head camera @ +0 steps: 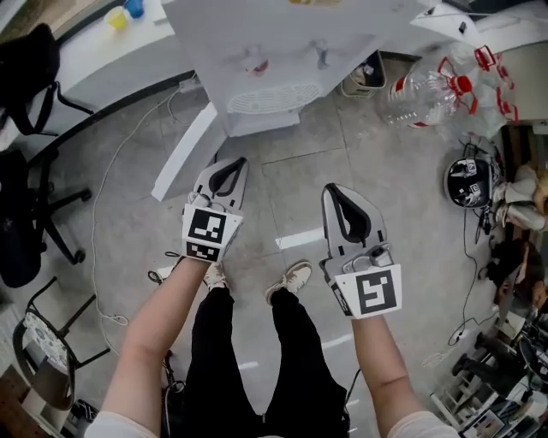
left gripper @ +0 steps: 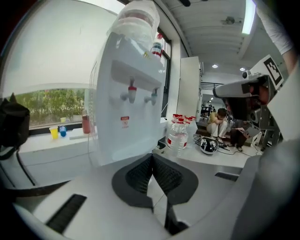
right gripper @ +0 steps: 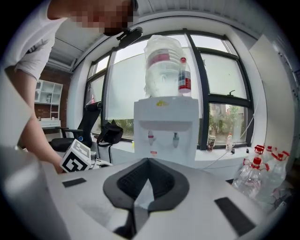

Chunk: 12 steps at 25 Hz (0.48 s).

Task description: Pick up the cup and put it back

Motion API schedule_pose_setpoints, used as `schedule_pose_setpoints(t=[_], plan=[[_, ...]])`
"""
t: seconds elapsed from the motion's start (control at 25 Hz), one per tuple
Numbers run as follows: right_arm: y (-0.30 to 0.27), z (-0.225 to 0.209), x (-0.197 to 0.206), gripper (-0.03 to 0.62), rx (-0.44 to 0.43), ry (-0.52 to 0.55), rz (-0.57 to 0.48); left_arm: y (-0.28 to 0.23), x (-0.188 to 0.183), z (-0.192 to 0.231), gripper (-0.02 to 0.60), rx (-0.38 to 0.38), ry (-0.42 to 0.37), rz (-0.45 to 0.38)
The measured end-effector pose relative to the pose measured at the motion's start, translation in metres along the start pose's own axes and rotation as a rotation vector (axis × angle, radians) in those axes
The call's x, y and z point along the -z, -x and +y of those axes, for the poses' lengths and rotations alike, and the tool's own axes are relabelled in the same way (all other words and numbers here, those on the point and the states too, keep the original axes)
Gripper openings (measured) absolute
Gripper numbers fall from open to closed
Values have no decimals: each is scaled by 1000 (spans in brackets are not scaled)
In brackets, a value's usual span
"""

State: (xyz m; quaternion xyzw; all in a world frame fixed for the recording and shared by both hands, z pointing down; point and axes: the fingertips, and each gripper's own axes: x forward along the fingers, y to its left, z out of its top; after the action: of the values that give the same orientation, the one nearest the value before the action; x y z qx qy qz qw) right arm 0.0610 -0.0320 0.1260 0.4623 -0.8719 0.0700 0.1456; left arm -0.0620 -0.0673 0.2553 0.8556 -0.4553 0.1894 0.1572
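A yellow cup (head camera: pixel 116 17) and a blue cup (head camera: pixel 134 8) stand on the white window ledge at the far left; the left gripper view shows the yellow cup (left gripper: pixel 54 132) and the blue cup (left gripper: pixel 63 131) beside a red bottle (left gripper: pixel 86 124). My left gripper (head camera: pixel 229 162) is held low over the floor, shut, nothing between its jaws (left gripper: pixel 152 157). My right gripper (head camera: pixel 336 190) is level with it, also shut and empty (right gripper: pixel 148 161). Both point at the white water dispenser (head camera: pixel 265 60) and are far from the cups.
Empty water bottles (head camera: pixel 428 90) lie right of the dispenser, with a helmet (head camera: pixel 469 181) and cables on the floor beyond. Black office chairs (head camera: pixel 26 205) stand at the left. A black bag (left gripper: pixel 11 124) sits on the ledge. A person (left gripper: pixel 218 122) crouches farther off.
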Motion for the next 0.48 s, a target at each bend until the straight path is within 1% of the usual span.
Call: schedule_pose_setpoints(t=[0.2, 0.36, 0.48], plan=[[28, 2, -60, 20, 18, -6, -26, 46, -52, -14, 23, 21, -30, -12], [52, 2, -99, 20, 41, -6, -22, 80, -94, -25, 23, 47, -73, -18], [71, 1, -125, 20, 66, -16, -24, 100, -125, -31, 23, 42, -71, -33]])
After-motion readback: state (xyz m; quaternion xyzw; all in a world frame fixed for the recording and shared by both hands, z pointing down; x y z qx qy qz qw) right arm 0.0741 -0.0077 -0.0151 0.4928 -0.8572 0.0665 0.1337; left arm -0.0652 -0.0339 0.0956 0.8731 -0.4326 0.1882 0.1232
